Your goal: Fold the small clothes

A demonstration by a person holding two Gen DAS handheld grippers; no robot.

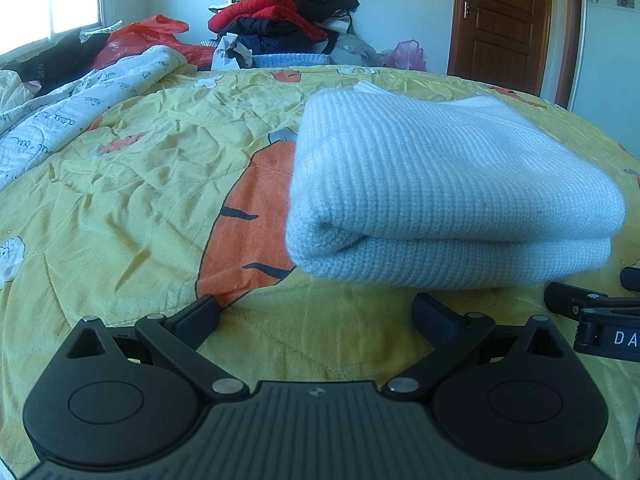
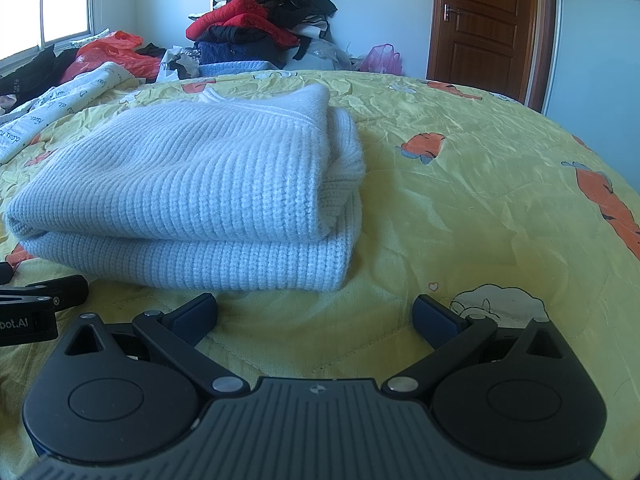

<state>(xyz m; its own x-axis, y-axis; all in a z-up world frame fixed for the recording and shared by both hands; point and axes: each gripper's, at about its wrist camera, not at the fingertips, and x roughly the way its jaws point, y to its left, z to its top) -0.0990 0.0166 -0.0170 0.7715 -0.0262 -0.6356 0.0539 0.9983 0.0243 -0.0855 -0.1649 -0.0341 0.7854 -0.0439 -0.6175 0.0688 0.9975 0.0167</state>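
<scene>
Yellow quilt (image 1: 152,184) with orange carrot prints covers the bed, wrinkled and bare around a pale blue knitted sweater (image 1: 448,184) folded into a thick, two-layered bundle. Far behind it rises a heap of red, black and navy clothes (image 1: 288,12) against the wall, with a brown door (image 1: 500,20) to the right and a bright window at far left.

From the left wrist view the sweater sits right of centre, its rounded fold facing the camera, and a large carrot print (image 1: 248,220) lies just beside its left edge. The right wrist view puts the same sweater (image 2: 192,184) at left and shows its stacked right-hand edges, plus open quilt stretching to the right with a small white sheep print (image 2: 500,304) near the tool.

The left gripper (image 1: 316,312) has its fingers spread wide, holding nothing, its tips near the sweater's near edge and apart from it. The right gripper (image 2: 316,312) is likewise spread wide and empty, its left fingertip close to the sweater's near right corner. Each view catches part of the other gripper at its edge.
</scene>
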